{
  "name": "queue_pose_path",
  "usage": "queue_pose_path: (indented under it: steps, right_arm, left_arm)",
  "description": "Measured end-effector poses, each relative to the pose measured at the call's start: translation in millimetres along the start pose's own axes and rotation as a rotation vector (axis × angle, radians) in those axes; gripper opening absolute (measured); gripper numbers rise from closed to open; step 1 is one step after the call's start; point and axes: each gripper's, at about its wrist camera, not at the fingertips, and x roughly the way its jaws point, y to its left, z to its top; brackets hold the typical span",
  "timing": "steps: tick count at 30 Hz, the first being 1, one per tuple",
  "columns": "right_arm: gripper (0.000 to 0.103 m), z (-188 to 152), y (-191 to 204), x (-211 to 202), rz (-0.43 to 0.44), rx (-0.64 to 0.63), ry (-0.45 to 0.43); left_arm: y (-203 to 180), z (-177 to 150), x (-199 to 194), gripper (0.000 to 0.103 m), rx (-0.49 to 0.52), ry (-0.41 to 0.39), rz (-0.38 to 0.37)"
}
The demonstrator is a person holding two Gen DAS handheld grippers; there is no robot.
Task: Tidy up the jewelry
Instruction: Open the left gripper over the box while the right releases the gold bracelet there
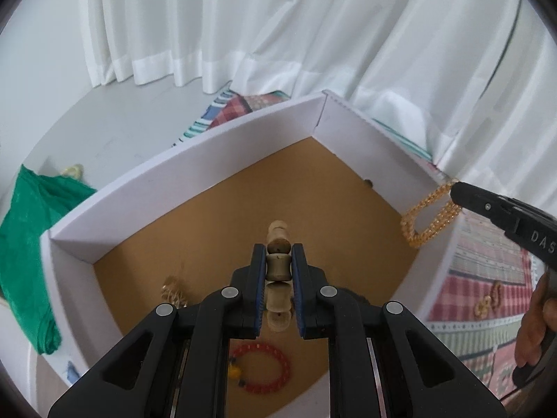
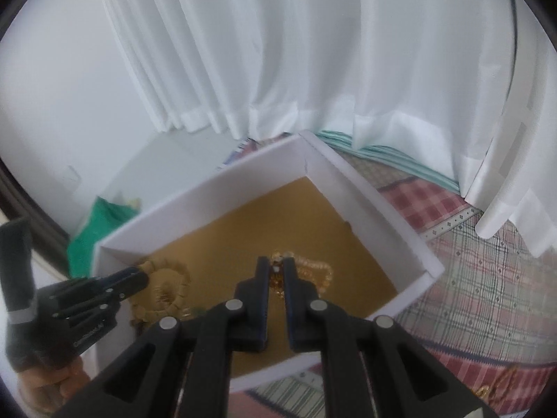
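Note:
My left gripper [image 1: 278,249] is shut on a wooden bead bracelet [image 1: 277,266], which hangs over the brown floor of a white-walled box [image 1: 195,174]. In the right wrist view the same bracelet [image 2: 169,291] loops below the left gripper [image 2: 144,273]. My right gripper [image 2: 276,261] is shut on an amber bead bracelet [image 2: 315,270], which dangles inside the box [image 2: 209,188]. From the left wrist view, the right gripper [image 1: 454,191] holds that amber bracelet [image 1: 426,217] just above the box's right wall. A red bracelet [image 1: 266,365] and a gold piece [image 1: 172,291] lie on the box floor.
A green cloth [image 1: 28,244] lies left of the box. The box sits on a plaid cloth [image 2: 470,278] that carries gold earrings [image 1: 489,299]. White curtains [image 1: 278,35] hang behind. A hand [image 1: 532,331] grips the right tool.

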Motion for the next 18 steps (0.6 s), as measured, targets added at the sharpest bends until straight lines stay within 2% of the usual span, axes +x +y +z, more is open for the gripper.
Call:
queue_pose_path:
  steps: [3,4,5,6,7,8,9,14,18]
  right_arm:
    - [0.01,6,3,25,-0.018,-0.023,0.021]
    - [0.01,8,4,32,-0.004,-0.02,0.021]
    - [0.013,11,5,36,0.0,-0.01,0.015]
    - [0.024,12,6,37,0.005,0.002,0.012]
    - [0.032,13,6,37,0.017,0.024,0.004]
    - [0.05,13,8,34,0.033,0.048,-0.011]
    - [0.054,12,9,31,0.041,0.056,-0.026]
    - [0.054,5,13,-2,0.059,0.054,-0.088]
    - [0.054,-14,7,-37,0.033,0.05,-0.135]
  left_arm:
    - [0,6,19,0.015,0.002,0.003,0.006]
    - [0,7,22,0.023,0.0,0.004,0.013]
    - [2,8,24,0.033,-0.004,0.008,0.032]
    - [4,8,22,0.058,-0.011,0.002,0.052]
    - [6,9,18,0.073,-0.015,-0.015,0.063]
    - [9,8,12,0.077,-0.018,-0.043,0.073]
    - [12,7,3,0.081,-0.017,-0.074,0.081]
    - [16,-2,-26,0.086,-0.034,-0.118,0.055]
    - [-2,-23,-48,0.089,-0.003,-0.131,0.013]
